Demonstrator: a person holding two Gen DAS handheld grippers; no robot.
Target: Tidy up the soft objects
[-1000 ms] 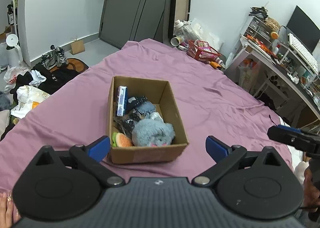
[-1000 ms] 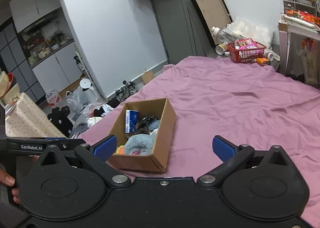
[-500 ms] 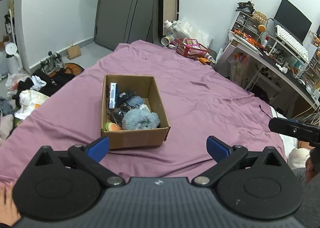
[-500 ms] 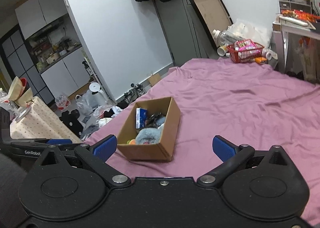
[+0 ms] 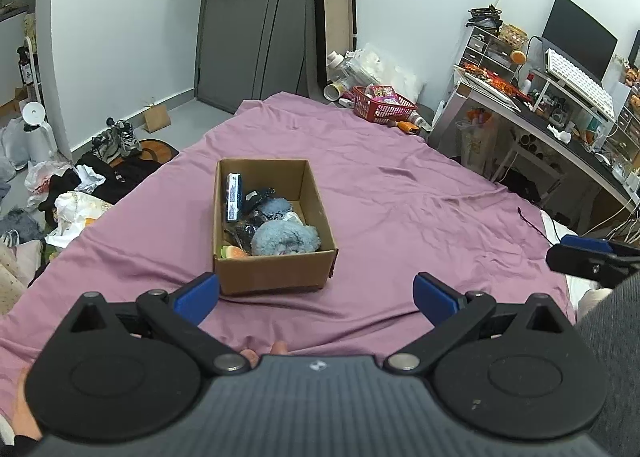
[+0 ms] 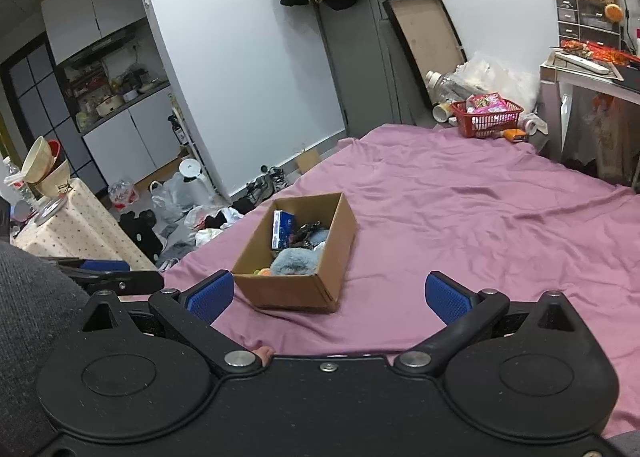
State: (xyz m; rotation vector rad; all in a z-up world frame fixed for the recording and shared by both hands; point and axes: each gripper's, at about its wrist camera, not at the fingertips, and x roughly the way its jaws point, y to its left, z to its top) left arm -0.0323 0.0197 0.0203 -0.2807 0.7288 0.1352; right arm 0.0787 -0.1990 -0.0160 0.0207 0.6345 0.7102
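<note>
Holding clear of the cardboard box point(image 5: 276, 269), left claw point(image 5: 316, 295) and right claw point(image 6: 329, 297) are both released and empty; soft items sit gathered inside, on the bed point(image 5: 400, 217).

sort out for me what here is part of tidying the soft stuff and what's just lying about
Part of the job:
cardboard box
fluffy blue-grey item
left hand-held gripper
right hand-held gripper

Lying about:
red basket
shoes
keyboard
white kettle
</note>
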